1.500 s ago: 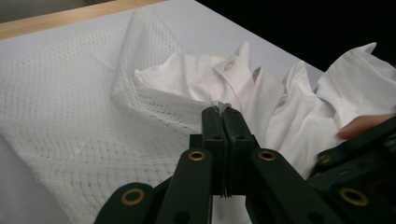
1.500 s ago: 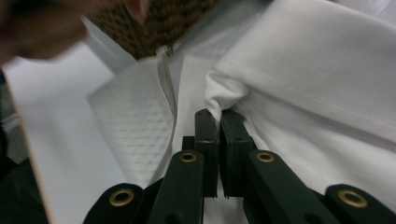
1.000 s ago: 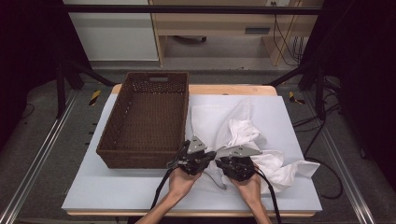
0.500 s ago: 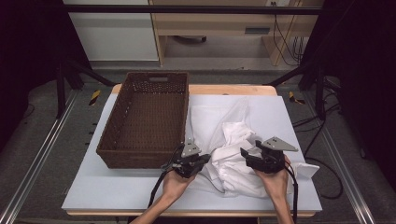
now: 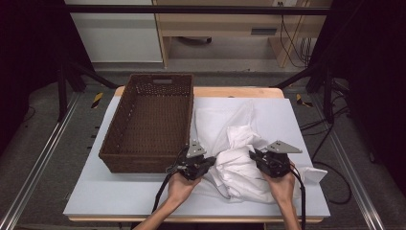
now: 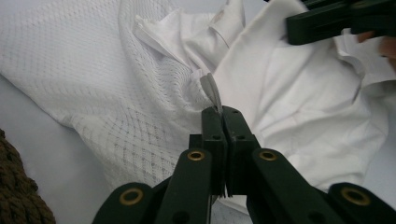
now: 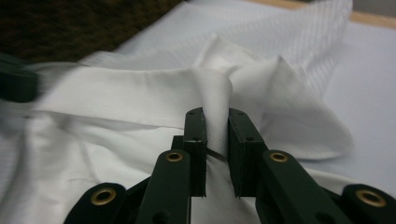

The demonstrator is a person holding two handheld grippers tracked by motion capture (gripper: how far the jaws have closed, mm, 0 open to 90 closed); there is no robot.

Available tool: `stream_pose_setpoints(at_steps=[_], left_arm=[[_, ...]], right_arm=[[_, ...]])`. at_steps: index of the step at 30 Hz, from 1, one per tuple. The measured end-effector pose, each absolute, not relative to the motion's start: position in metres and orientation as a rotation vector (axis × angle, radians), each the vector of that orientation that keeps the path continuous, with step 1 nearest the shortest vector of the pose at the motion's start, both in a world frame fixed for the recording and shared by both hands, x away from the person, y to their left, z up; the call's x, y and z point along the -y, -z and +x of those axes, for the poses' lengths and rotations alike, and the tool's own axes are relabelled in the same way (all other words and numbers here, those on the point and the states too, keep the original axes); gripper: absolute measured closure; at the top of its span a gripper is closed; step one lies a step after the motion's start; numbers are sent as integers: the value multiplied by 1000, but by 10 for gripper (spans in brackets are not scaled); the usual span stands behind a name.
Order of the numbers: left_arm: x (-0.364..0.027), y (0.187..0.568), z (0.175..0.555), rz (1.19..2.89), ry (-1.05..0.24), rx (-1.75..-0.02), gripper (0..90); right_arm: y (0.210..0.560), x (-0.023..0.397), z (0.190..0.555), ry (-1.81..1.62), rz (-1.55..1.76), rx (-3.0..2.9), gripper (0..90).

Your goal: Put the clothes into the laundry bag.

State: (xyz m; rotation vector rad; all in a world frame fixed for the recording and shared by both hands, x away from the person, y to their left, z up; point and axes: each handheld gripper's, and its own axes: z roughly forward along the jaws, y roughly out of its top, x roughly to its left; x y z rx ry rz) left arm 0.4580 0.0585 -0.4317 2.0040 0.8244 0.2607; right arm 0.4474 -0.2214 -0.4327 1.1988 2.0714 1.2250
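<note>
A crumpled white cloth [image 5: 239, 139], part plain and part with a woven check pattern, lies on the grey table mat right of a brown wicker basket [image 5: 143, 164]. At the cloth's near-left edge my left gripper [image 5: 208, 161] is shut on a thin fold; the left gripper view has a small tab of fabric [image 6: 212, 89] poking out above the closed jaws [image 6: 222, 113]. My right gripper [image 5: 252, 155] holds the cloth's near-right side, and a thick folded band [image 7: 140, 95] runs down between its jaws [image 7: 217, 116], which press on it.
The basket is empty, and its front wall is just left of my left gripper. Its weave appears in the right gripper view [image 7: 70, 23] and the left gripper view [image 6: 14, 205]. Bare mat [image 5: 119, 191] stretches along the near edge. The other gripper [image 6: 327, 18] crosses the top right.
My right gripper has moved to the right, away from the left one, drawing the cloth out between them. The left gripper has stayed almost where it was.
</note>
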Motion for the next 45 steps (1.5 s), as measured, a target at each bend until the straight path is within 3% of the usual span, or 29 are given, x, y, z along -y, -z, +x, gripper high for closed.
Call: stream_pose_setpoints(at_steps=[8, 14, 27, 29, 32, 36, 41, 45], left_arm=[[-52, 413, 459, 1983, -282, -808, 883], [-43, 402, 451, 1994, -335, -758, 886], [-62, 425, 446, 2005, -275, -798, 886], [-65, 429, 446, 2001, -264, -802, 886], [-67, 431, 446, 2011, -266, -802, 885], [-67, 433, 445, 2014, -272, -799, 885], [-66, 436, 444, 2027, -272, -800, 884], [-68, 437, 446, 2024, -271, -803, 884]], right_arm=[[422, 187, 413, -1353, 953, -2212, 799], [445, 157, 428, -1285, 1000, -2290, 803], [466, 131, 451, -1085, 1106, -2231, 800], [464, 132, 450, -1109, 1107, -2238, 763], [452, 146, 445, -1272, 1130, -2243, 600], [424, 177, 433, -1352, 1104, -2101, 487], [428, 197, 454, -1206, 1230, -2048, 380], [452, 187, 482, -1110, 1312, -2097, 405]])
